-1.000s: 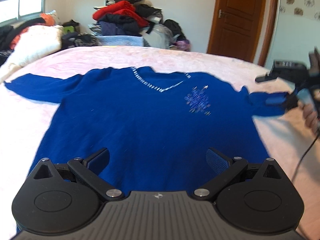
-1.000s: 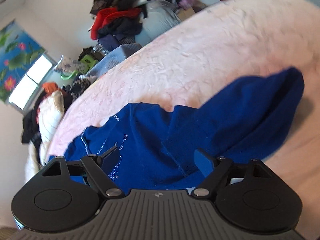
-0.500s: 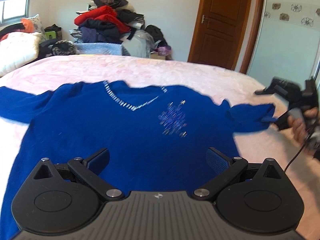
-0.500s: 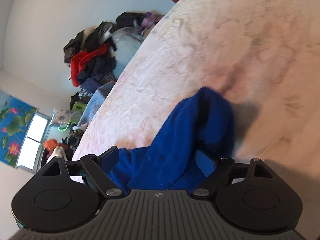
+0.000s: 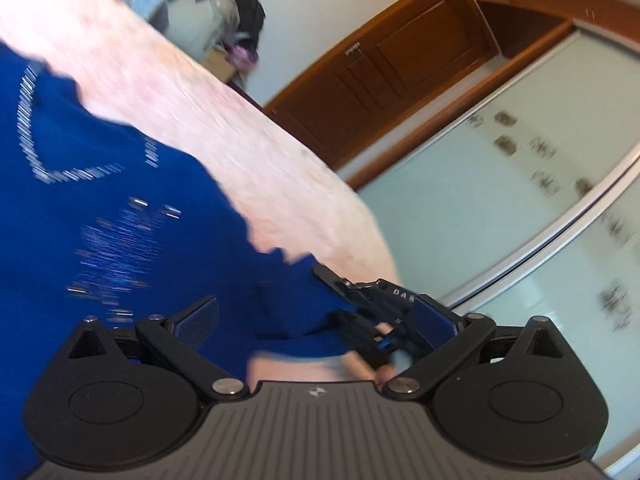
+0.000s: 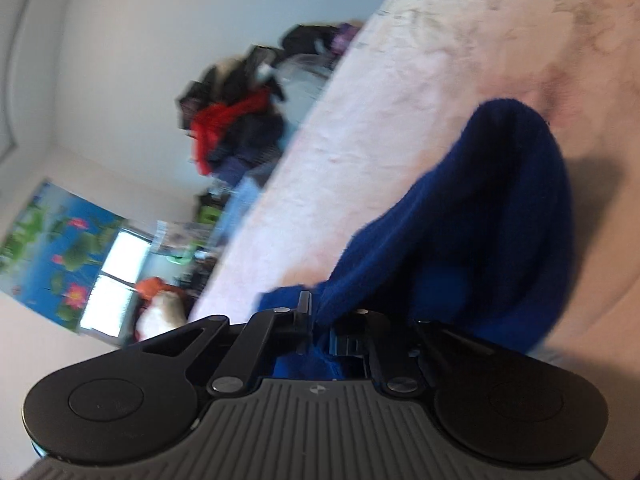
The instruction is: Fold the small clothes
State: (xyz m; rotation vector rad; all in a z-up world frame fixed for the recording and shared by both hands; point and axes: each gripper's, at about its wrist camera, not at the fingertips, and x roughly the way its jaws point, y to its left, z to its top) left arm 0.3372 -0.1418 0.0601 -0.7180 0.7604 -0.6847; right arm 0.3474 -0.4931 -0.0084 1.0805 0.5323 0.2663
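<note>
One sleeve (image 6: pixel 480 216) of the blue sweater (image 5: pixel 120 240) is pinched as my right gripper (image 6: pixel 320 328) closes near the bed's (image 5: pixel 280 160) edge; my left gripper (image 5: pixel 316 320) hangs spread, empty; every fold remains

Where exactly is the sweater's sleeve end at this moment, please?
In the right wrist view the blue sleeve lies bunched on the pink bed, its end pinched in the closing right tongs.

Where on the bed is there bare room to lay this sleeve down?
Bare pink bed lies beyond the sleeve, toward the clothes pile, and along the sweater's neckline toward the door. It is crowded at the sleeve, where the right gripper is closing on it.
</note>
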